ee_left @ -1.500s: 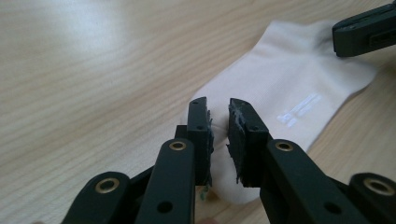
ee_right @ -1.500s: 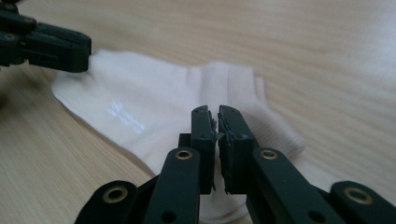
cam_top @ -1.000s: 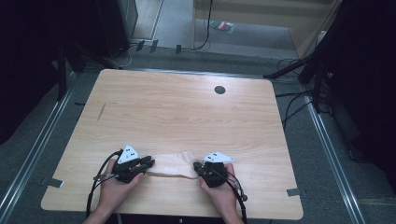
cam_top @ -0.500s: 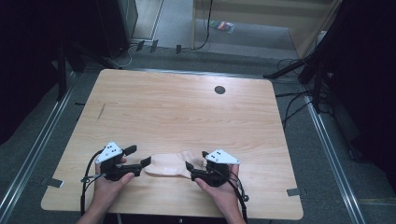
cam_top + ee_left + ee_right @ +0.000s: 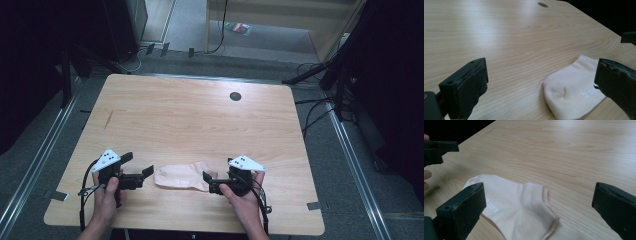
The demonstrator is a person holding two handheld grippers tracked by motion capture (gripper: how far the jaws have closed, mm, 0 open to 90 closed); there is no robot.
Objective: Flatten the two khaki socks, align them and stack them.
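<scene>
Cream sock [image 5: 181,176] flat on table [image 5: 200,120], between both grippers' parted fingers [image 5: 147,171]

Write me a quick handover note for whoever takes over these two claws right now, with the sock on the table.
Left claw: open, holds nothing, just off the toe end of the sock.
Right claw: open, holds nothing, at the cuff end of the sock.
Sock: pale, lies flat near the front edge of the wooden table, between the two claws.
Done: sock laid out flat, neither claw gripping it.
Left: cannot tell from this moment; probably grip one end to fold or move it.
</scene>
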